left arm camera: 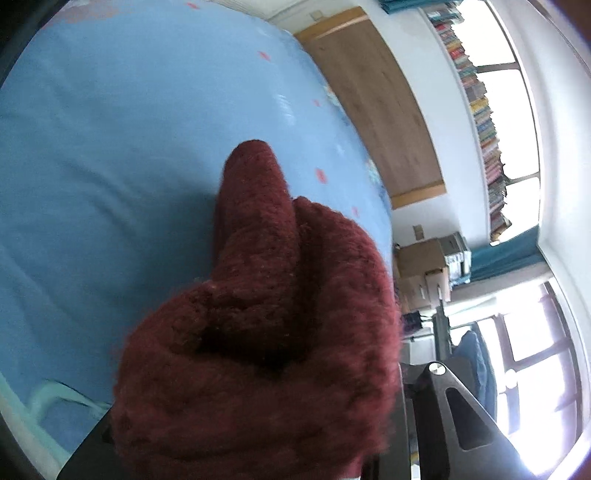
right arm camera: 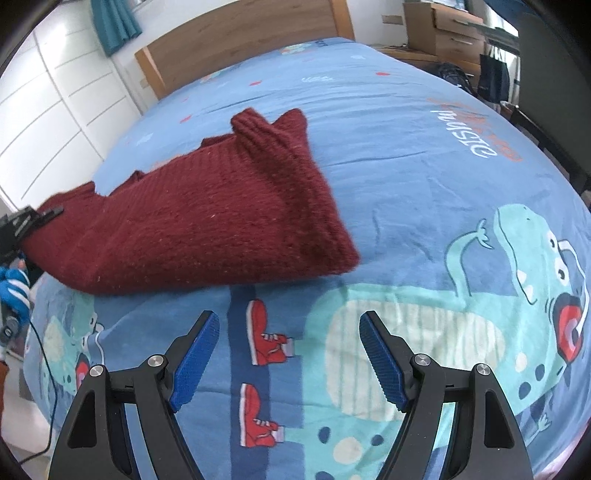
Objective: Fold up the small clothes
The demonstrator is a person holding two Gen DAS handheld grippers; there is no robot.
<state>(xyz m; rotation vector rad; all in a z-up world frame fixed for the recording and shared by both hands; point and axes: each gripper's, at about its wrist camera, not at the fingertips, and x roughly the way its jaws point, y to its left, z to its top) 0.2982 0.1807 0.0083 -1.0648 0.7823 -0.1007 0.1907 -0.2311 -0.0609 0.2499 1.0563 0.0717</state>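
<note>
A dark red knitted sweater point(right arm camera: 207, 221) lies partly on the blue dinosaur bedspread point(right arm camera: 424, 192), its left end lifted off the bed. At the far left of the right wrist view, my left gripper point(right arm camera: 35, 219) is shut on that lifted end. In the left wrist view the sweater point(left arm camera: 258, 332) bunches up and hangs right in front of the camera, hiding the fingertips; only one black finger point(left arm camera: 443, 406) shows. My right gripper point(right arm camera: 290, 325) hovers open over the bedspread just in front of the sweater's near edge, with nothing between its blue pads.
A wooden headboard point(right arm camera: 240, 37) and a white wardrobe point(right arm camera: 55, 110) stand behind the bed. Wooden drawers point(right arm camera: 443, 29) and a dark bag point(right arm camera: 495, 77) are at the back right. A blue-and-white gloved hand point(right arm camera: 14, 291) and a black cable point(right arm camera: 48, 387) are at the left edge.
</note>
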